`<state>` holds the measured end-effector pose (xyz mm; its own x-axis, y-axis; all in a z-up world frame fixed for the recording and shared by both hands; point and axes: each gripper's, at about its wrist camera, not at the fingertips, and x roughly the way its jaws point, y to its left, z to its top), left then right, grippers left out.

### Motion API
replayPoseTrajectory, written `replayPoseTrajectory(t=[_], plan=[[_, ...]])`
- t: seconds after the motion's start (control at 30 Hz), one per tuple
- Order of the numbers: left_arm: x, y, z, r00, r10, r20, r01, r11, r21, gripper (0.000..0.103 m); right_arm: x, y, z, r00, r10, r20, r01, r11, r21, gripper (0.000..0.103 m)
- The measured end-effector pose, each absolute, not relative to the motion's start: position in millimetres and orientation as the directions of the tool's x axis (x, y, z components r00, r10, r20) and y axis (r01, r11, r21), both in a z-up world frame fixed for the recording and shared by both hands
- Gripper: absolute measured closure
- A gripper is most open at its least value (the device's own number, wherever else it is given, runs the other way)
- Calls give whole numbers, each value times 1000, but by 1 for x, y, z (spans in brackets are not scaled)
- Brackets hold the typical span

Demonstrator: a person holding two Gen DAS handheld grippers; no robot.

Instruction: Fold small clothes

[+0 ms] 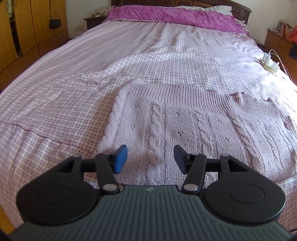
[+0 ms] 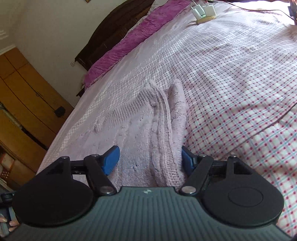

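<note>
A pale pink cable-knit sweater [image 1: 204, 129] lies flat on the checked bed sheet [image 1: 74, 83], near the bed's front edge. My left gripper [image 1: 150, 159] hovers over the sweater's near left part, its blue pads apart with only the flat knit below them. In the right wrist view the same sweater [image 2: 133, 126] has a raised, folded ridge of knit [image 2: 167, 129] along its right side. My right gripper [image 2: 149, 160] stands wide around the near end of that ridge. Its left pad is apart from the knit, and its right pad sits against or just behind the fold.
A power strip with white chargers and cables [image 1: 269, 63] lies on the bed's right side, also seen in the right wrist view [image 2: 203, 11]. A purple quilt [image 1: 176, 16] covers the head of the bed. Wooden wardrobes [image 1: 27, 27] stand left, and fingertips [image 2: 11, 223] show at the lower left.
</note>
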<state>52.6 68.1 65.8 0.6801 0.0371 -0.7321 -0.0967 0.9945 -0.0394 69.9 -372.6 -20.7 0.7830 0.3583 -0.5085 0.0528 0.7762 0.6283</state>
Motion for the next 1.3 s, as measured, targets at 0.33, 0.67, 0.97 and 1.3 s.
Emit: replayPoseTrajectory(t=[0.33, 0.67, 0.97, 1.3], plan=[[54, 68, 64, 671, 56, -739, -102, 995, -17, 46, 73, -364, -19, 802, 333, -496, 49, 791, 610, 48], [57, 68, 60, 661, 70, -747, -104, 995, 0, 46, 72, -378, -35, 803, 366, -470, 65, 731, 680, 53], [57, 68, 58, 659, 72, -749, -104, 995, 5, 46, 81, -381, -46, 798, 387, -462, 44, 727, 685, 52], [57, 67, 55, 660, 73, -748, -105, 994, 5, 46, 79, -378, -47, 804, 390, -448, 21, 735, 678, 51]])
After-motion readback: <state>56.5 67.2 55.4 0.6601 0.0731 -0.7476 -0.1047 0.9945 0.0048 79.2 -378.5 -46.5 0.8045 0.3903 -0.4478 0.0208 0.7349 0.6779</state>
